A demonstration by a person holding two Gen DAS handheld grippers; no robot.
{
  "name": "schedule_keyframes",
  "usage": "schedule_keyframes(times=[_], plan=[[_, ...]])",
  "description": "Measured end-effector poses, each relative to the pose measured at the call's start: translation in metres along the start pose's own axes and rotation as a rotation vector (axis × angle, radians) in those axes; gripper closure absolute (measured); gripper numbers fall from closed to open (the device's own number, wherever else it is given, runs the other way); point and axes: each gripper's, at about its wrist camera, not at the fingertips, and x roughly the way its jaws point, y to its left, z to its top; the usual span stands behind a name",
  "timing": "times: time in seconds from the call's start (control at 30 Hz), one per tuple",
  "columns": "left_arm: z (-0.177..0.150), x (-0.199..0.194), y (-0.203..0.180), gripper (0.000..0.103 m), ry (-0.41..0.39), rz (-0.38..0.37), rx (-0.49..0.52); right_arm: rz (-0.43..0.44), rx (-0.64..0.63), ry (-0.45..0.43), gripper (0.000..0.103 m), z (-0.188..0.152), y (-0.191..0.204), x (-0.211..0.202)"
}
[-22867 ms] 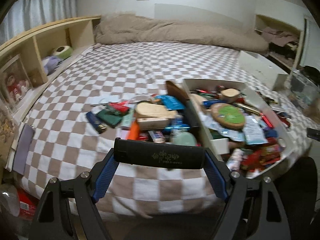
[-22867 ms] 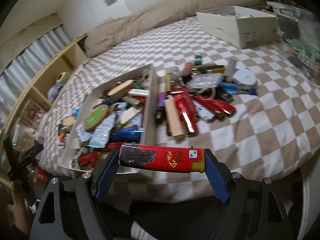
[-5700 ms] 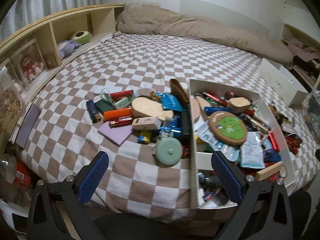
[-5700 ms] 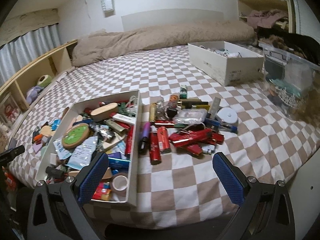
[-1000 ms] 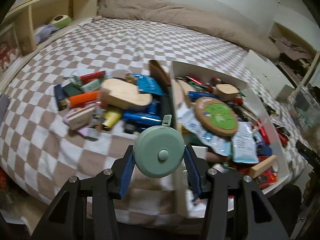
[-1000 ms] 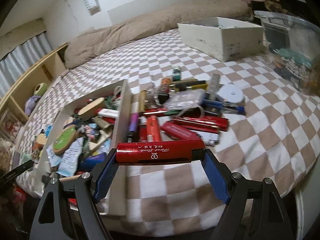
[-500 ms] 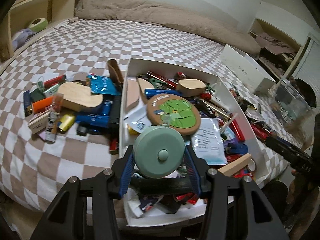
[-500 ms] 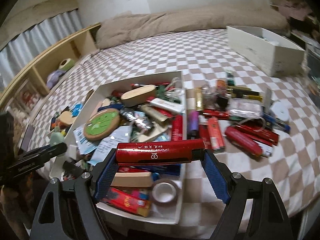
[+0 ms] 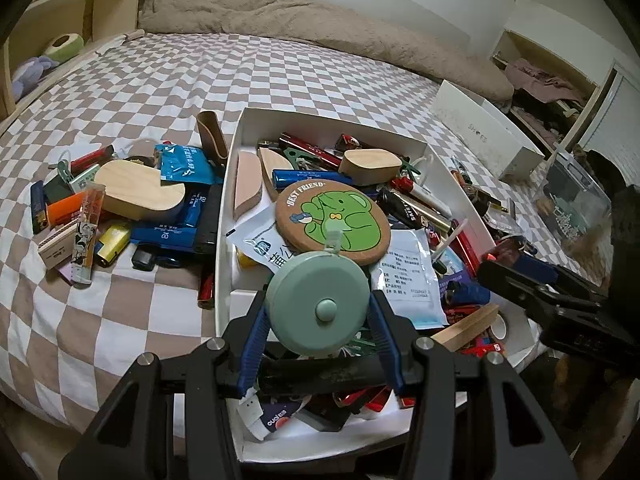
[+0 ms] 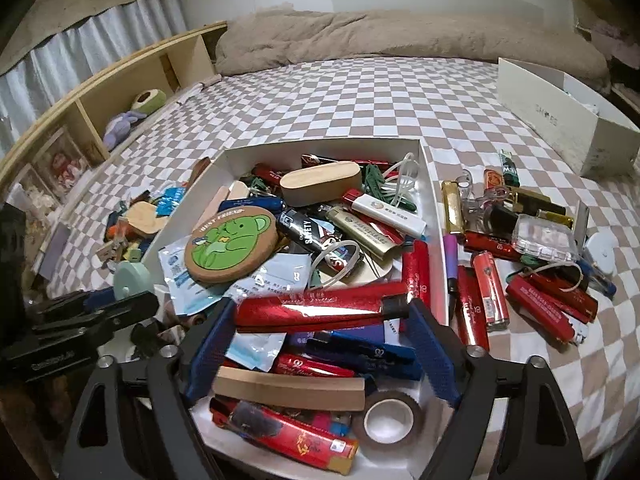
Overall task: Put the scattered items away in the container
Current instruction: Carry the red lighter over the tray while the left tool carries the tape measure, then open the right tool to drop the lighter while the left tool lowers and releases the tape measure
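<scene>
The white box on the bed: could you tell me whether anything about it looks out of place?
The white box is heaped: items are stacked on one another, and a cork coaster lies tilted on packets. Lighters lie scattered on the checked bedspread beside the box. No visible damage or spill.

bed (image 9: 280,80): brown/white check
box (image 9: 320,124): white
tape measure (image 9: 318,298): mint green
tube (image 10: 320,306): shiny red, black cap
coaster (image 9: 332,216): tan rim, green elephant, brown print
fingers (image 10: 208,350): blue pads, black frame
duvet (image 10: 400,36): beige
tape roll (image 10: 390,416): brown
</scene>
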Motion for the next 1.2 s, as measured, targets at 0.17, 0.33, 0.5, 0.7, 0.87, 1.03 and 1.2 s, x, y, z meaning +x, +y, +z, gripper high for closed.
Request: schedule_keyframes(times=[0.17, 0.33, 0.5, 0.7, 0.87, 1.03, 1.2], plan=[[0.002, 0.002, 0.003, 0.054, 0.005, -0.011, -0.017, -0.024, -0.025, -0.021, 0.0, -0.003, 0.002, -0.006], [0.005, 0.003, 0.001, 0.054, 0.007, -0.017, -0.02, -0.014, 0.003, -0.01, 0.0, -0.007, -0.005, -0.009], [0.009, 0.008, -0.007, 0.054, 0.001, -0.029, -0.015, 0.001, 0.037, -0.02, 0.0, -0.013, -0.011, -0.017], [0.012, 0.022, -0.023, 0.054, 0.011, -0.045, 0.009, 0.004, 0.064, -0.016, 0.0, -0.023, -0.019, -0.025], [0.006, 0.038, -0.027, 0.054, 0.041, 0.007, 0.035, 0.003, 0.081, -0.017, 0.0, -0.027, -0.025, -0.028], [0.001, 0.035, -0.03, 0.054, 0.049, 0.034, 0.072, 0.015, 0.1, -0.026, 0.0, -0.029, -0.029, -0.029], [-0.007, 0.031, -0.032, 0.054, 0.062, 0.042, 0.1, 0.027, 0.103, -0.022, 0.0, -0.032, -0.028, -0.029]])
